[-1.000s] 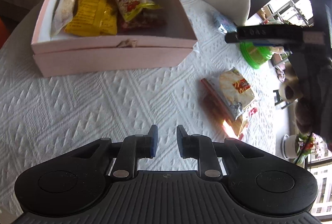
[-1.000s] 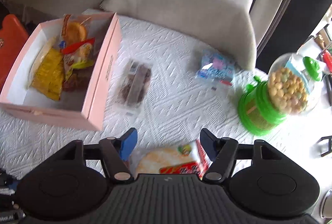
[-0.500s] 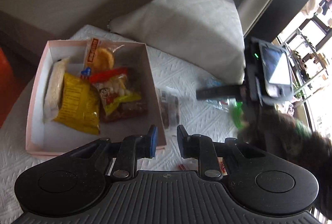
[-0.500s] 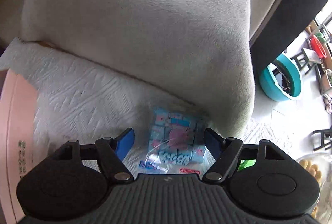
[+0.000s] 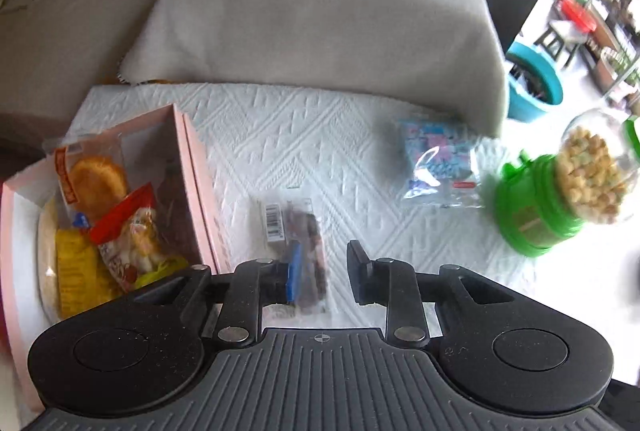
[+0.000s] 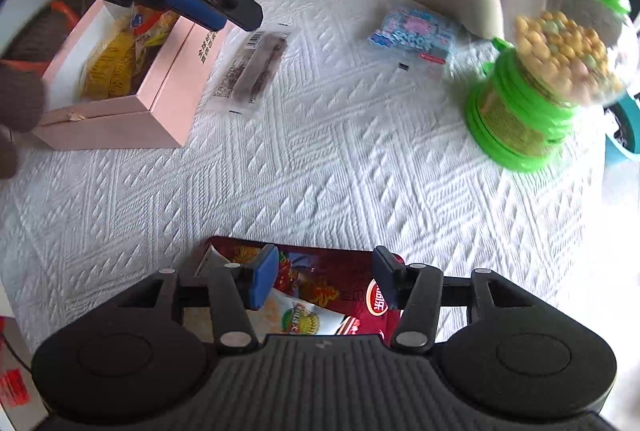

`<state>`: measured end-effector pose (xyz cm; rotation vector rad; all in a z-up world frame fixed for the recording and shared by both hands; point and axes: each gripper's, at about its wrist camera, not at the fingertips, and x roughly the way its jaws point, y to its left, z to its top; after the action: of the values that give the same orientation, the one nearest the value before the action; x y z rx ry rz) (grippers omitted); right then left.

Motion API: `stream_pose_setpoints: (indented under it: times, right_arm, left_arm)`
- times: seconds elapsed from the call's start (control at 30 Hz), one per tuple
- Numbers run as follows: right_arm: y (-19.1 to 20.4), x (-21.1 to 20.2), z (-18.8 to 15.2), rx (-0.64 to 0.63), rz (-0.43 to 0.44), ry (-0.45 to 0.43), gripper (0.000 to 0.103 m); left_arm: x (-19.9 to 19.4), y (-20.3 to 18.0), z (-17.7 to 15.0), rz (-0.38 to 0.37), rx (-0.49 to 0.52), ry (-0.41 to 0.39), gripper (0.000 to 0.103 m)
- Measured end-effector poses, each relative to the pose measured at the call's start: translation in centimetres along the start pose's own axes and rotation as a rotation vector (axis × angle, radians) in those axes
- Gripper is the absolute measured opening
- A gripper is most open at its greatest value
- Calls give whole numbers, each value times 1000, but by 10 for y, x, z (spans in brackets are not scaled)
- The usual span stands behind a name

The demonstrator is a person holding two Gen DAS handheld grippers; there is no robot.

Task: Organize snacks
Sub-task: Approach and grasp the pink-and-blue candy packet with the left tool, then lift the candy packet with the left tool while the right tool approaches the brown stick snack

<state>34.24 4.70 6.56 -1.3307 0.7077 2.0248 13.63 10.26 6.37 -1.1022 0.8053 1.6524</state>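
A pink box (image 5: 192, 171) holding several snack packets stands at the left on the white cloth. Just right of it lies a clear packet of dark snack (image 5: 298, 231). My left gripper (image 5: 325, 271) hovers over that packet's near end with its jaws opening, and the pads do not press on it. The right wrist view shows the left gripper (image 6: 224, 13) above the pink box (image 6: 160, 83) and the dark packet (image 6: 256, 71). My right gripper (image 6: 325, 279) hangs over a red packet (image 6: 332, 271) and a rice cracker packet (image 6: 296, 315). Its jaws are closing with both packets between them, untouched.
A blue packet (image 5: 436, 155) lies at the far right near a grey cushion (image 5: 320, 11). A green dispenser with a clear globe of sweets (image 6: 520, 111) stands at the right edge. A brown sleeve (image 6: 16, 103) shows at the left.
The left gripper moved right from over the box to the dark packet and its jaws widened. The right gripper swung back from the blue packet to the red packet and its jaws narrowed.
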Motion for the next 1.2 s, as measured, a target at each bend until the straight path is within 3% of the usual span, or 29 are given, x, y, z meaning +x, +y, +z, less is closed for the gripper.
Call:
stream_pose_setpoints:
  times: [0.13,0.17,0.23,0.3,0.37,0.43,0.53,0.6,0.73,0.8,0.97,1.03,1.07,1.1,1.2]
  right_arm:
    - [-19,-4,-16,67,-23,-5,58]
    - [-25,-4,-20,89,-25,-12,60]
    - [-36,-10,-26,131,-33,-32,60]
    - [-47,-11,-31,175,-34,-42,65]
    - [-58,-6,-36,220,-15,-35,70]
    - [-64,-6,-40,244,15,-55,72]
    - [-65,-6,-43,246,32,-79,78]
    - [-60,-3,-43,245,26,-90,86]
    - [-44,2,-41,191,-31,-88,90]
    - [-43,2,-42,178,-26,-92,91]
    - [-43,1,-50,113,-2,-116,93]
    - [-41,1,-53,91,4,-132,96]
    - [-39,2,-55,81,5,-138,99]
    - [-37,4,-55,75,3,-141,102]
    - [-34,6,-53,93,-15,-141,103]
  left_arm:
    - [38,-14,5,134,99,86,33]
    - [41,-14,5,145,97,81,40]
    - [45,-16,5,133,93,85,43]
    - [46,-21,4,114,97,81,59]
    - [45,-21,4,23,85,75,70]
    - [38,-16,7,-124,34,60,69]
    - [28,-15,22,-236,-26,10,61]
    - [30,-27,39,-228,-13,-1,61]
    - [61,-55,64,-220,40,68,62]
    - [73,-65,69,-201,66,81,78]
    - [77,-79,77,-135,105,69,81]
    - [76,-86,74,-111,158,61,80]
    - [74,-87,71,-107,171,53,74]
    - [70,-86,68,-118,168,43,67]
    - [57,-73,56,-168,114,57,65]
